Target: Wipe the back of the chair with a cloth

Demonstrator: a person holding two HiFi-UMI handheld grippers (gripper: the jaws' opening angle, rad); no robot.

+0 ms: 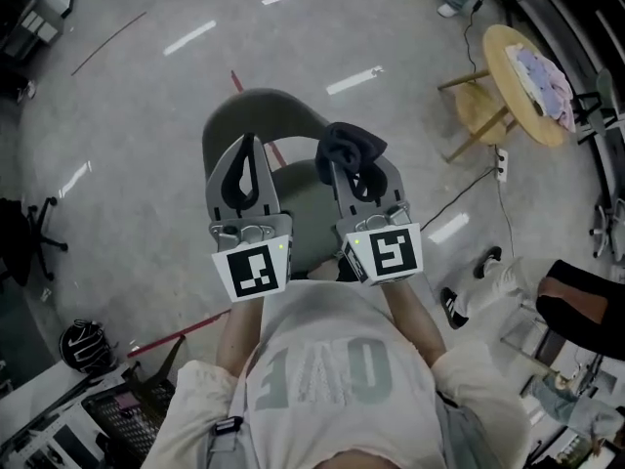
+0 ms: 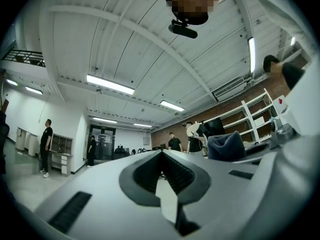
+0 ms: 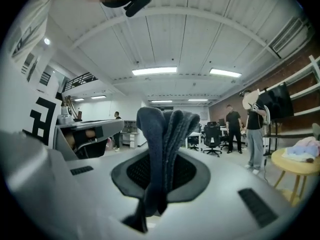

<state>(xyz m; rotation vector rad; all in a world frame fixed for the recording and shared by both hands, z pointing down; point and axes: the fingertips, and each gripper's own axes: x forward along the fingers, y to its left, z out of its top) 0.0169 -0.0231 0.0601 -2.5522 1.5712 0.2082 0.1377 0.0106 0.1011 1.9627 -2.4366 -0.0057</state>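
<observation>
Head view, looking steeply down: you hold both tongs side by side in front of your chest, above a grey-green plastic chair that stands on the grey polished floor.

Your left tongs are fully closed and empty. In the left gripper view their tips meet, with nothing between the ribbed pads.

Your right tongs are clamped on a dark blue knitted cloth. In the right gripper view the cloth stands up in folds above the jaws, with a strip hanging below the pads.

The chair's rounded back lies on the far side of both tongs. The cloth is above the seat and near the back, but whether it touches the back cannot be told.

At the right, well apart from the chair, a round wooden table bears a bundle of pale fabric. At the lower left is a black wire basket; its contents are too dim to tell.
</observation>
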